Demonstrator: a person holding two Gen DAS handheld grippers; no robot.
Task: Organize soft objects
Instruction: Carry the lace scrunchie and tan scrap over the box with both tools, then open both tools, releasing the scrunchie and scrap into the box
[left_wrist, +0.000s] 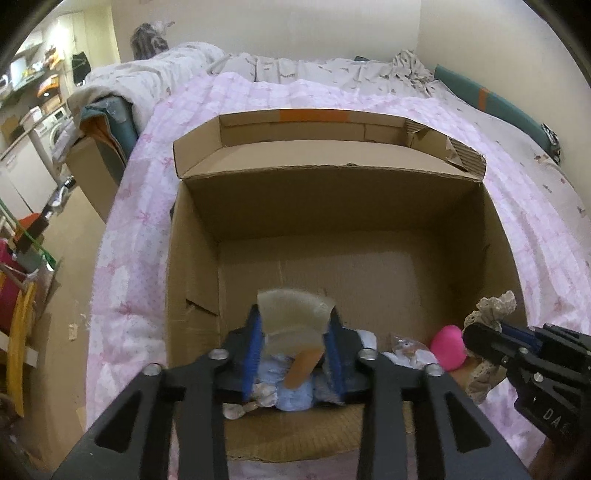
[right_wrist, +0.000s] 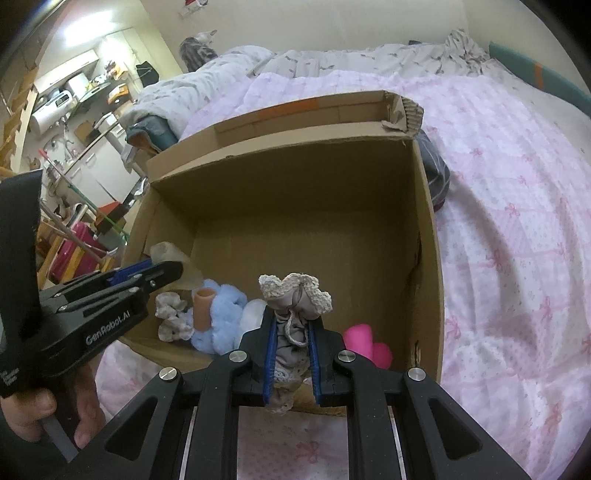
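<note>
Cardboard box: open, on the pink-quilted bed.
Left hand-held gripper: jaws part-open around a translucent beige piece; pressure unclear.
Right hand-held gripper: clamped on grey lace-edged cloth.
Box floor, 6 o'clock: blue plush, pink toy.

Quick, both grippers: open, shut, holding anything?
Left gripper: partly open, translucent pad between its fingers, grip unclear.
Right gripper: shut on grey lace-trimmed cloth.
</note>
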